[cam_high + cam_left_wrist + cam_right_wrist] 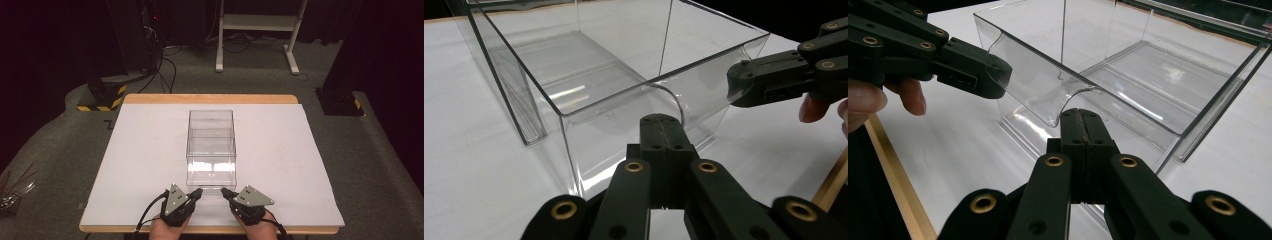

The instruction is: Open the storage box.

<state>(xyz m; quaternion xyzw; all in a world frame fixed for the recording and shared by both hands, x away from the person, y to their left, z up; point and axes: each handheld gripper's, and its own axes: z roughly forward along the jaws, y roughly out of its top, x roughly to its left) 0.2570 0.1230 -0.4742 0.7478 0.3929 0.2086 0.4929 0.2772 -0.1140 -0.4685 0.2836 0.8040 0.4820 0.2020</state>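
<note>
A clear plastic box [211,125] stands mid-table, and its open-topped clear drawer [211,172] is slid out toward me. The drawer is empty. Its front wall [624,125] has a curved finger notch [1068,97] in the top edge. My left gripper [199,191] is shut with nothing between its jaws, its tips [662,120] just in front of the notch. My right gripper [225,191] is also shut and empty, its tips [1081,114] close to the same wall. The two grippers sit side by side, angled in toward each other. Each shows in the other's view: right gripper [744,85], left gripper [993,75].
The white table top [140,150] has a wooden rim [210,98] and the near edge [210,230] lies just under my hands. On the floor beyond are a yellow-striped black base [102,95], cables [167,70] and a white stand [257,30].
</note>
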